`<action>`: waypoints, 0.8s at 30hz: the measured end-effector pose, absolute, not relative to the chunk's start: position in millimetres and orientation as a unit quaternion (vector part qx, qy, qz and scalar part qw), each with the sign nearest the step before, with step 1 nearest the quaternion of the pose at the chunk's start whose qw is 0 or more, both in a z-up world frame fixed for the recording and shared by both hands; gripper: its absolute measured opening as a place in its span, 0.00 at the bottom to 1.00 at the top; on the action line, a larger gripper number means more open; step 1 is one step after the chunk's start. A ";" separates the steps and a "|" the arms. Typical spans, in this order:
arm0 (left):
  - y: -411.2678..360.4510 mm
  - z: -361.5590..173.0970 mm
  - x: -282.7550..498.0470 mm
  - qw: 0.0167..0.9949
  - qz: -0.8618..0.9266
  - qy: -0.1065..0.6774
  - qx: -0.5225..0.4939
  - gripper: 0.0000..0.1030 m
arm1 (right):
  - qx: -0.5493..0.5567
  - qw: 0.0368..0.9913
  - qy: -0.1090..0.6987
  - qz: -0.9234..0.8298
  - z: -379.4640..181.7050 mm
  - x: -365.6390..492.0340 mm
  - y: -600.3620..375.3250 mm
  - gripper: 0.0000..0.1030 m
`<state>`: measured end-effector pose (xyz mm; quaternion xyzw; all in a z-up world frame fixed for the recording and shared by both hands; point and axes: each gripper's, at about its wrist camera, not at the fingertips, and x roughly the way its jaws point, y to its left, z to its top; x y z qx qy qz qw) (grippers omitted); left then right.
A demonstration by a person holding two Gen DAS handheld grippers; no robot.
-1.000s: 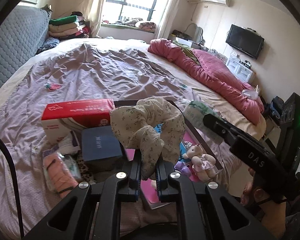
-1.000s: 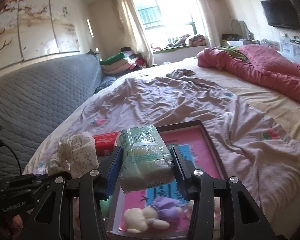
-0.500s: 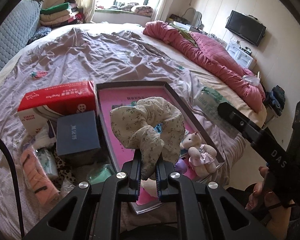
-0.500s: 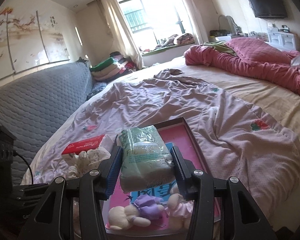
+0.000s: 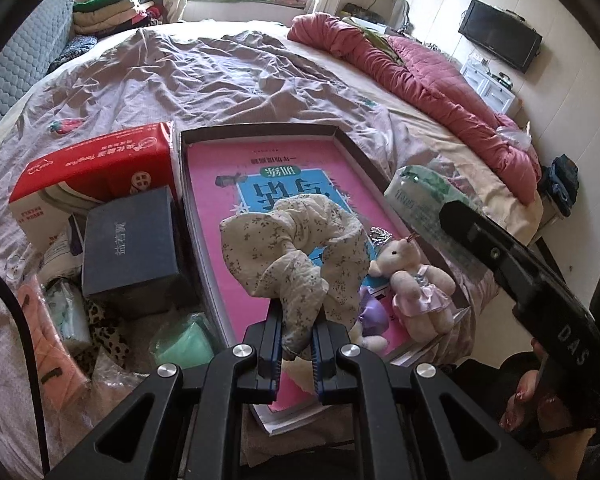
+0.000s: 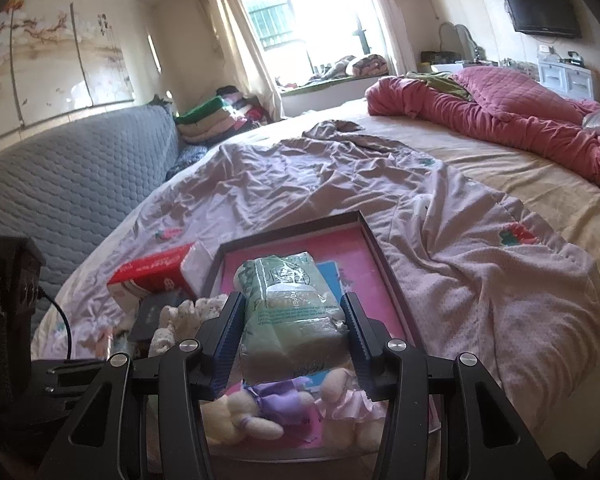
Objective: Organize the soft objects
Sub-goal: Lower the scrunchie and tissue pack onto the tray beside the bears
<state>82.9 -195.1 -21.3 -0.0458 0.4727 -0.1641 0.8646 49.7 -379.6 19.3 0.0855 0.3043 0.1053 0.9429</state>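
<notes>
My left gripper (image 5: pixel 295 334) is shut on a floral cream scrunchie (image 5: pixel 292 248) and holds it above the near part of a dark-rimmed tray (image 5: pixel 260 131) with a pink lining. My right gripper (image 6: pixel 292 334) is shut on a green tissue pack (image 6: pixel 288 312), held above the same tray (image 6: pixel 292 229). The pack also shows in the left wrist view (image 5: pixel 424 204) at the tray's right edge. Two small plush bears, one in pink (image 5: pixel 414 280) and one in purple (image 5: pixel 370 318), lie in the tray's near right corner. The bears also show in the right wrist view (image 6: pixel 268 408).
Left of the tray lie a red tissue box (image 5: pixel 96 176), a dark blue box (image 5: pixel 130 244), a mint bundle (image 5: pixel 184 344) and a pink packet (image 5: pixel 48 340). A rumpled mauve sheet (image 5: pixel 204 76) covers the bed. A red quilt (image 5: pixel 420 76) lies at the right.
Both grippers have moved forward over the tray with their loads. The tray now fills more of both views. The scrunchie and tissue pack stay gripped.
</notes>
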 end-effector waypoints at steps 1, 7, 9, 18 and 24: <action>-196.4 -22.0 83.6 0.864 -0.162 0.474 -0.045 0.12 | 0.081 0.943 0.306 0.106 18.3 50.2 -378.2 0.49; -198.6 -32.3 91.0 0.856 -0.151 0.493 -0.041 0.12 | 0.066 0.941 0.315 0.105 11.2 52.5 -374.0 0.49; -199.5 -36.1 92.8 0.853 -0.149 0.499 -0.036 0.12 | 0.067 0.939 0.318 0.108 8.8 53.0 -374.6 0.49; -204.0 -46.9 99.8 0.845 -0.138 0.516 -0.019 0.12 | 0.069 0.935 0.331 0.104 0.1 56.2 -377.2 0.49; -201.3 -47.6 98.8 0.851 -0.122 0.510 -0.024 0.12 | 0.063 0.932 0.341 0.107 -6.9 58.9 -374.1 0.49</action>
